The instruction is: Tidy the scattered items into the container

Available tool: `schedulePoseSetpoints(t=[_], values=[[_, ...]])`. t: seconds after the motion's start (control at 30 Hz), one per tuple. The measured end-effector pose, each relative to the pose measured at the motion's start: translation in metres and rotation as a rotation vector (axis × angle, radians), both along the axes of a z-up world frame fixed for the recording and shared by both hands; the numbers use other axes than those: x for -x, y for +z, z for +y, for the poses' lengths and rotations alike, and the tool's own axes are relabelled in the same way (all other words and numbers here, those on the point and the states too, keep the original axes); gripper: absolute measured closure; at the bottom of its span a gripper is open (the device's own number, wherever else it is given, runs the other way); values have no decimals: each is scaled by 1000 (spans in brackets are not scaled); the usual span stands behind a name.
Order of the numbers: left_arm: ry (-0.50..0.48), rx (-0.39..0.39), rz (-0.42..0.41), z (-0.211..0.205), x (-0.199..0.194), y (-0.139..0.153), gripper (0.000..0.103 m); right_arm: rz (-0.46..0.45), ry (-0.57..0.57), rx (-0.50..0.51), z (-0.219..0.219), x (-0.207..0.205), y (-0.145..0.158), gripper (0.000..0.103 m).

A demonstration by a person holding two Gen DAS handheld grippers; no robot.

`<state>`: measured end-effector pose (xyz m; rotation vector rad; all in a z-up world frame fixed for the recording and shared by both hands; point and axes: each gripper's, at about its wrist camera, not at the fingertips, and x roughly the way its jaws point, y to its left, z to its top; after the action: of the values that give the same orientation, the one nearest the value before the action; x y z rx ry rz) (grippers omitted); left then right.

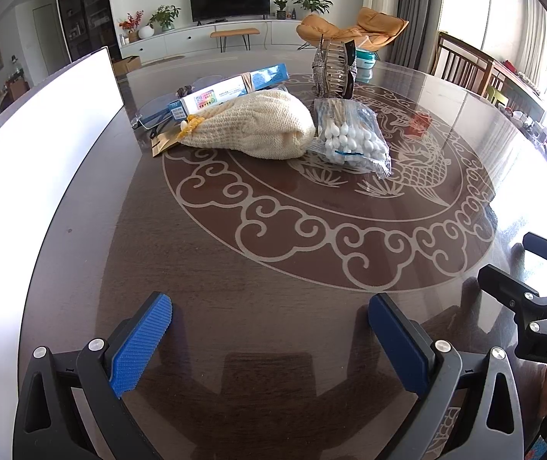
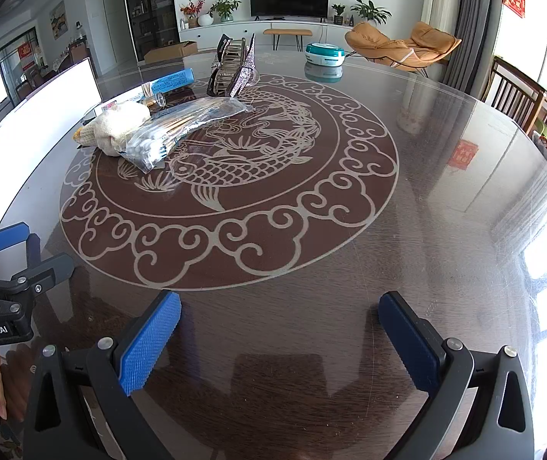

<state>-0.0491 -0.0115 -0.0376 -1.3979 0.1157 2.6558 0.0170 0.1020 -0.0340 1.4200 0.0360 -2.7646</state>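
On the dark round table lie a cream knitted pouch, a clear bag of cotton swabs, a blue and white box and a large sparkly hair claw. A white container stands at the table's left. My left gripper is open and empty over the near table, well short of the items. My right gripper is open and empty, beside the left one.
A teal and white round box sits at the table's far side. Wooden chairs stand along the right edge. The table carries an etched fish pattern. The right gripper shows in the left wrist view.
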Motion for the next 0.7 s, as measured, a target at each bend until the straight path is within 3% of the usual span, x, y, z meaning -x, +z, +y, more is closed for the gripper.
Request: schedulePoseSetpoints(t=[0.7], values=[[7, 0, 2, -3, 0, 0, 0, 0, 0, 0, 0, 0, 0, 0]])
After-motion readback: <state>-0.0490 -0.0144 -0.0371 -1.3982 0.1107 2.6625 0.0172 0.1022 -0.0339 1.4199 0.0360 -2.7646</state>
